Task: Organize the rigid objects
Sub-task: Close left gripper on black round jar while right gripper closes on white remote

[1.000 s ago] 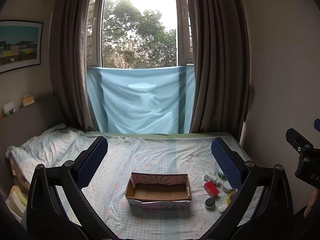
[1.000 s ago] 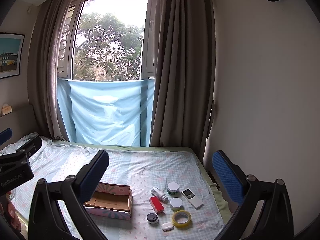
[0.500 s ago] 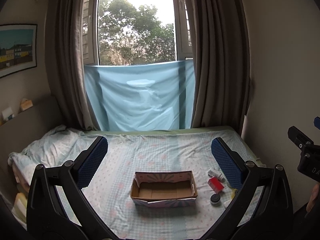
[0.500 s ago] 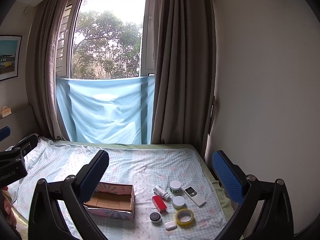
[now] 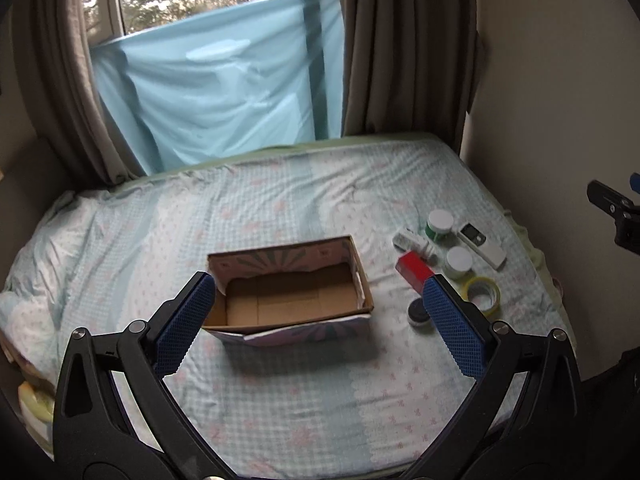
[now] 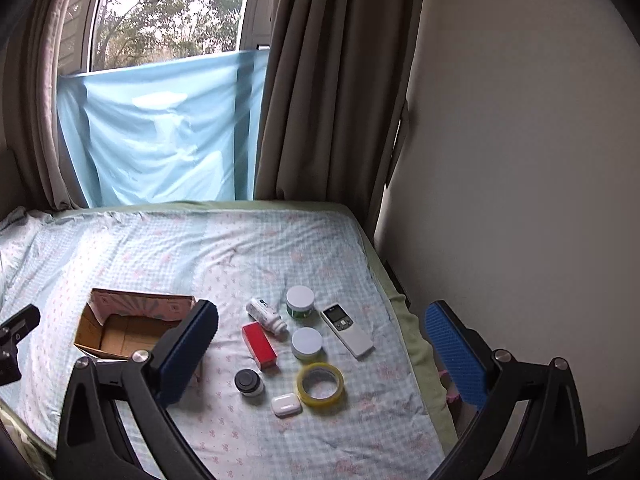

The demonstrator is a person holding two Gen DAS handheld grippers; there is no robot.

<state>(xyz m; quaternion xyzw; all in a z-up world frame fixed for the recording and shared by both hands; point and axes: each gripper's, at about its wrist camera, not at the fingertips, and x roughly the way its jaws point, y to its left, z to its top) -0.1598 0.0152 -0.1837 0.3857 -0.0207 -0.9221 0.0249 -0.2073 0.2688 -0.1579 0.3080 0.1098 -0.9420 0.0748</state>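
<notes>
An open, empty cardboard box sits on the bed. To its right lie a red box, a white bottle on its side, two white-lidded jars, a white remote, a yellow tape roll, a black-lidded jar and a white earbud case. My left gripper is open and empty, above the bed in front of the cardboard box. My right gripper is open and empty, above the small objects.
The bed has a light checked sheet. A wall runs along its right edge. Curtains and a blue cloth hang at the far end. A crumpled quilt lies at the left.
Both grippers have tilted down and moved closer to the bed, so the box and small objects look larger and sit higher in the views. Both stay open.
</notes>
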